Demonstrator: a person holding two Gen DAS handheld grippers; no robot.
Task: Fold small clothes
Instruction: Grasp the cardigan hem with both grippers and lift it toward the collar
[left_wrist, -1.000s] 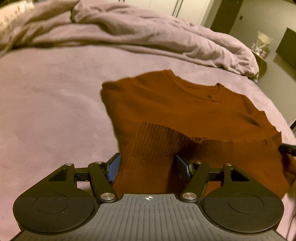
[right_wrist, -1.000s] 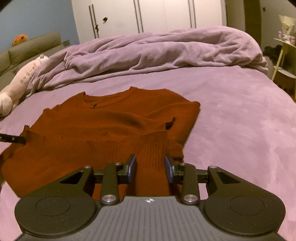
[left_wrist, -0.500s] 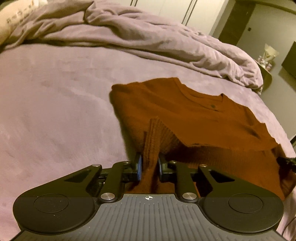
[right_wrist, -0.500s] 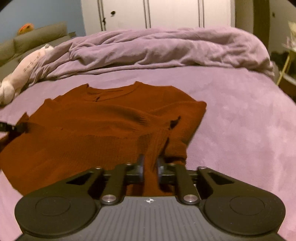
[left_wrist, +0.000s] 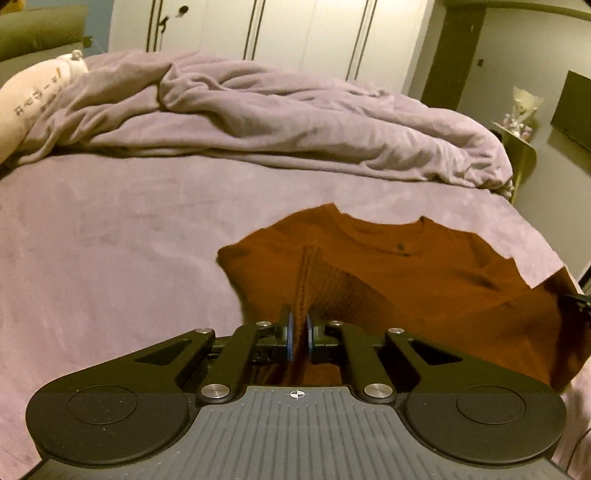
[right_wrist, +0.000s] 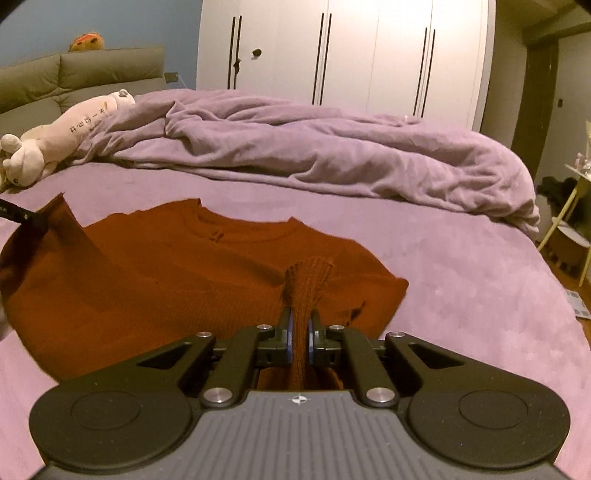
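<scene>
Hem pinched both ends: left gripper (left_wrist: 298, 334) and right gripper (right_wrist: 300, 334) each clamp the ribbed edge of the rust sweater (right_wrist: 177, 273) lying on the bed (right_wrist: 461, 273). Carry both corners level toward 12 o'clock, to the collar.

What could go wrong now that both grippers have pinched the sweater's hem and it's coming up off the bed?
1. Each of the left gripper and right gripper pinches only a narrow bunch of ribbed hem; the knit could slip out as the rust sweater lifts.
2. The hem sags between the two grips, so the fold may land uneven or creased.
3. The plush bed cover might drag the lower layer, shifting the collar end.
</scene>
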